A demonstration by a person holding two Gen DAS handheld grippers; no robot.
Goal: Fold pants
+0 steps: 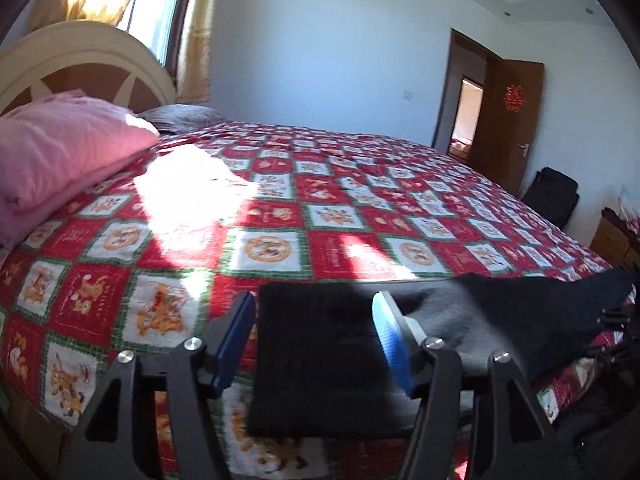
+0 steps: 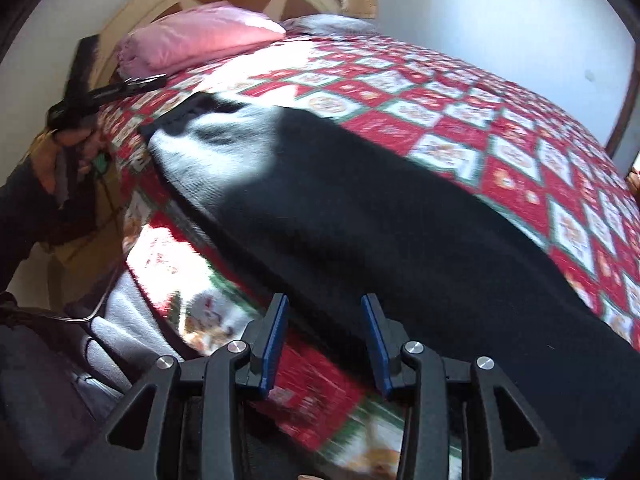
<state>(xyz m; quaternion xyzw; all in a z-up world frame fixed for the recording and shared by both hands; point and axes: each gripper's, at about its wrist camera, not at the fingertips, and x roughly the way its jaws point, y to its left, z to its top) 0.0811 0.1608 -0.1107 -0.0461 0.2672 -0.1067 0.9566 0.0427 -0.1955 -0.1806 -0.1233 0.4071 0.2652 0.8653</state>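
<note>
- Hidden or unclear: the right wrist view is motion-blurred along the near edge of the bed; the blanket pattern there smears. The pants' far right end runs out of that frame. In the left wrist view the pants are cut off by the left gripper's body below and merge with dark shapes at the right edge.
- Pants: black, lying flat and stretched lengthwise along the bed's near edge, on the red-and-white checked blanket. A sun patch bleaches the end nearest the pillow to pale grey; that end shows a dark ribbed band.
- Left gripper: at the bed's near edge, pointing across the bed toward the door. Blue pads stand wide apart, with the flat black cloth end lying between them; neither pad visibly presses the cloth.
- Right gripper: above the bed's near edge, pointing along the pants toward the pillow. Fingers stand apart, nothing clamped; the pants edge passes just beyond the tips.
- A hand on the left gripper's handle shows beside the pillow end.
</note>
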